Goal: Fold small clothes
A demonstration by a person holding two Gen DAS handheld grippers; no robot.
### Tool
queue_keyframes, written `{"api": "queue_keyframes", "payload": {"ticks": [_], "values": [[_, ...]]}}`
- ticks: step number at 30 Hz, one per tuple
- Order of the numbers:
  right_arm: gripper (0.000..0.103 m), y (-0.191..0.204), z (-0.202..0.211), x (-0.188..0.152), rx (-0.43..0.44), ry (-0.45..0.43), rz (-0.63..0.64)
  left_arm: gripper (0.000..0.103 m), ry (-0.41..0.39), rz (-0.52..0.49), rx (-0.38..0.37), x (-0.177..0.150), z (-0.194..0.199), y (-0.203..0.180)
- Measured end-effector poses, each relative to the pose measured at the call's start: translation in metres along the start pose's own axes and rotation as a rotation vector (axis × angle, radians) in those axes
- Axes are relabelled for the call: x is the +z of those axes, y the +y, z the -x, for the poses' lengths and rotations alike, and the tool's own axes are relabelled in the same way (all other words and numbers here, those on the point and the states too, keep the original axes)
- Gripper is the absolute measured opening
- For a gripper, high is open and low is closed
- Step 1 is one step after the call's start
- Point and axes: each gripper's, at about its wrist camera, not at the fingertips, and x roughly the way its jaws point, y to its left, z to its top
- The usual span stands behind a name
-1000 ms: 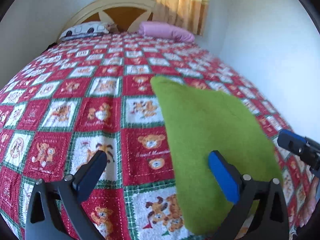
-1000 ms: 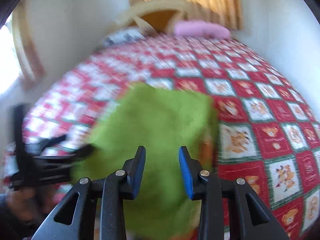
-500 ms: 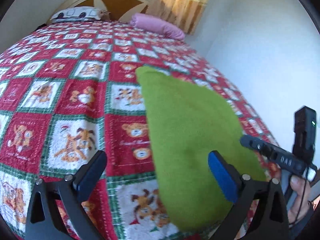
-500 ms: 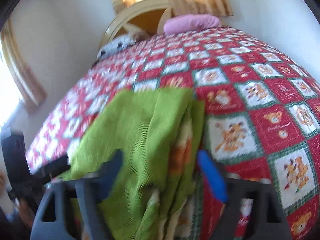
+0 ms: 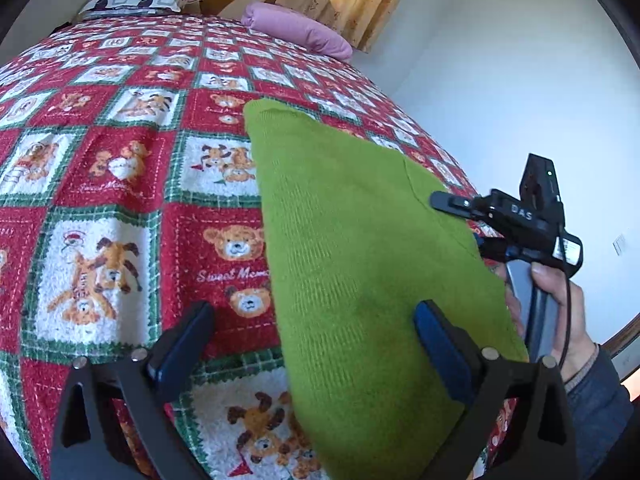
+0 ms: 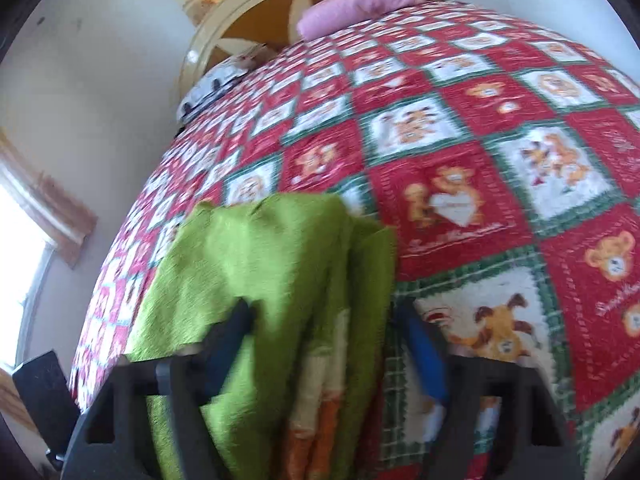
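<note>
Near the bedspread's [image 5: 120,200] edge, both tongs [image 5: 312,344] [image 6: 324,340] straddle the green garment [image 5: 360,240], closing, ungripped

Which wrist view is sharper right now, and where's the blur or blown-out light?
Left wrist view: sharp, green garment and bedspread print crisp, fisheye bending the bed. Right wrist view: motion-smeared throughout, right gripper fingers and garment edges soft; window at left blown out white.
</note>
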Motion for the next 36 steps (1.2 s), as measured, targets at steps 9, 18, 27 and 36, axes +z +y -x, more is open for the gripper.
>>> {"api": "queue_keyframes", "payload": {"ticks": [9, 18, 27, 36], "values": [[0.022, -0.006, 0.005, -0.003, 0.034, -0.023, -0.042, 0.056, 0.031, -0.039, -0.056, -0.004, -0.003, -0.013], [0.021, 0.008, 0.014, -0.001, -0.008, -0.037, -0.020, 0.042, 0.014, -0.157, 0.063, -0.004, 0.009, -0.038], [0.020, 0.020, 0.036, -0.005, 0.035, -0.086, -0.009, 0.035, 0.003, -0.103, -0.003, 0.003, 0.020, -0.028], [0.020, 0.052, 0.061, -0.024, 0.086, -0.113, 0.027, 0.034, -0.021, -0.130, 0.010, -0.008, 0.055, -0.036]]}}
